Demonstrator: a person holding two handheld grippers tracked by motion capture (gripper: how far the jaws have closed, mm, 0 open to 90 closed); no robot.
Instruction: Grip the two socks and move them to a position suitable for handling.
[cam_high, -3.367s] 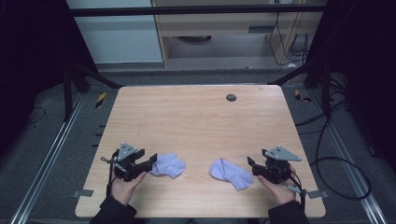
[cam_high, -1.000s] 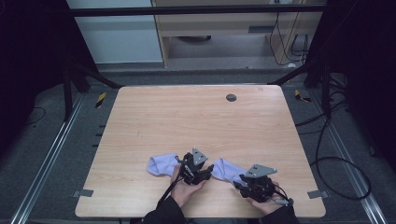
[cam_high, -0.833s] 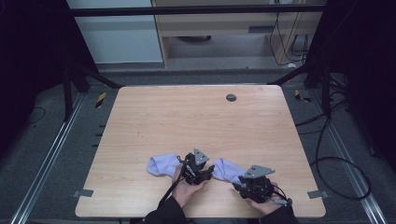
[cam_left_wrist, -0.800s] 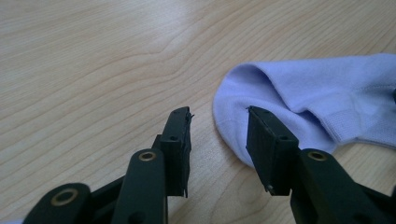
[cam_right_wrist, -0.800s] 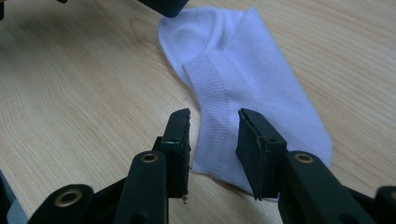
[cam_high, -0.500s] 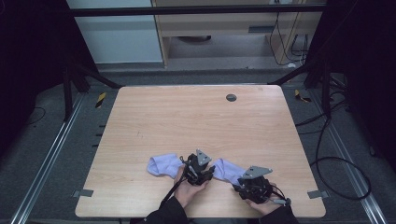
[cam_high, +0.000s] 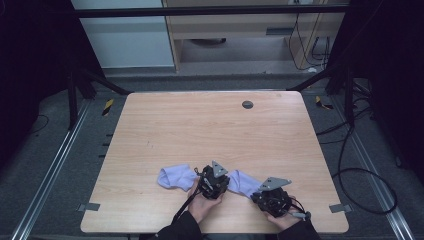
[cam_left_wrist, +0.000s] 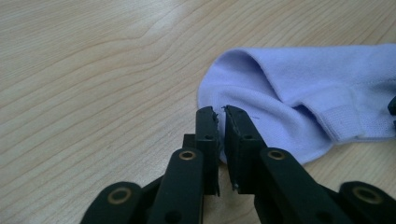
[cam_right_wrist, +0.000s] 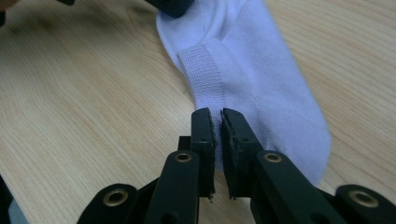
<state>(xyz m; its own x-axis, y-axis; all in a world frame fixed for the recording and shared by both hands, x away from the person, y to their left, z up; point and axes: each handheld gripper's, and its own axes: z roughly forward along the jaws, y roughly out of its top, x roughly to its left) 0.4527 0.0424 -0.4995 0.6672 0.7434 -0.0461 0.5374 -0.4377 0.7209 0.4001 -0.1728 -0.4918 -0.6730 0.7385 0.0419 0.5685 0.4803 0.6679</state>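
The left gripper (cam_high: 212, 181) is sitting between the two pale purple socks now; a few seconds ago it was out at the left side of the table, left of the first sock. In the last half second it has hardly moved. The right gripper (cam_high: 272, 197) has also come in from the right side and is sitting low near the front edge.

In the left gripper view, the left gripper (cam_left_wrist: 220, 112) is showing its jaws nearly closed with a thin gap, and the edge of the right sock (cam_left_wrist: 299, 93) is lying between the tips. In the right gripper view, the right gripper (cam_right_wrist: 215, 114) is also nearly closed, pinching the edge of that same sock (cam_right_wrist: 252, 70) by its ribbed cuff.

The left sock (cam_high: 175, 176) is lying flat on the wooden table (cam_high: 210, 130), just beside the left gripper. The right sock (cam_high: 242, 181) is lying between the two grippers.

A small dark round thing (cam_high: 247, 104) is sitting near the far edge, well apart from everything. The middle and back of the table are lying bare. Both grippers are working close to the front edge. Cables (cam_high: 360, 170) are lying on the floor to the right.
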